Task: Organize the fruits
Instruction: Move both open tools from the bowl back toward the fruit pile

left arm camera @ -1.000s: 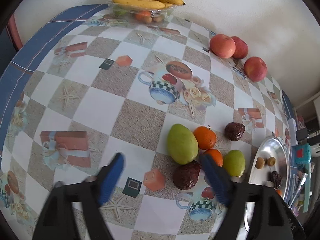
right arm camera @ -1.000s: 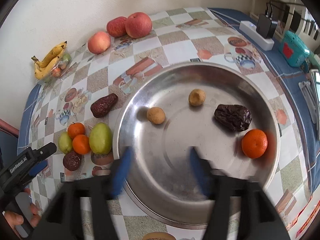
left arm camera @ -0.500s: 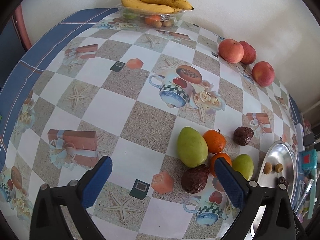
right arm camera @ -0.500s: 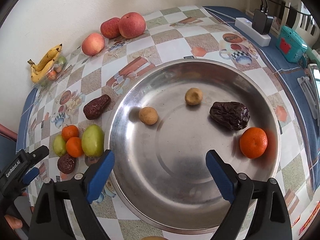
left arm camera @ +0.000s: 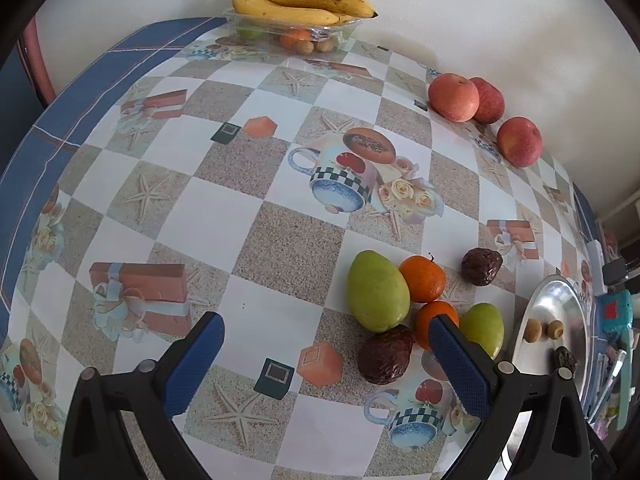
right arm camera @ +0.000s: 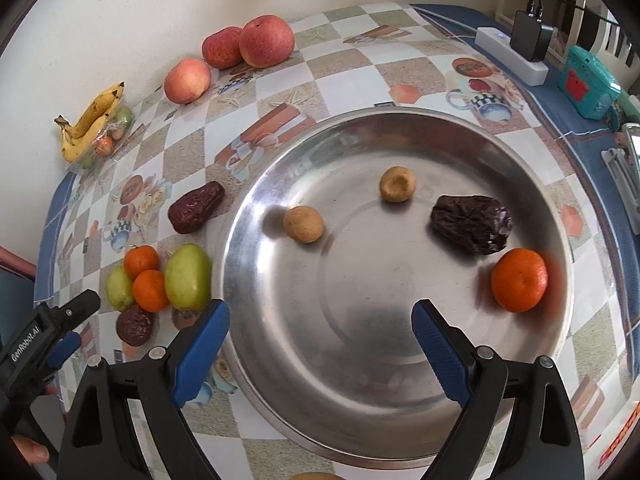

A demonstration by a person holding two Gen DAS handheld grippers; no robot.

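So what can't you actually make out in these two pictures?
- Fruit in the clear tub, left view: small, under the bananas.
- Object at the bottom edge, right view: cut off.
- One orange, left view: partly behind the left tongs.
- Clutter beyond the steel tray: squeezed at the rim.

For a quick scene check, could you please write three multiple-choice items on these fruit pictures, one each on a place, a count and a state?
1. Where do the bananas lie?
A. on the clear tray by the wall
B. in the metal dish
C. among the apples

2. How many oranges sit in the metal dish?
A. none
B. one
C. three

3. How is the right gripper?
A. shut on a date
B. shut on nothing
C. open, holding nothing

Answers:
1 A, the bunch rests across the tray at the table's far edge.
2 B, a single orange lies near the dish's right rim.
3 C, its blue fingers stand wide apart over the dish.
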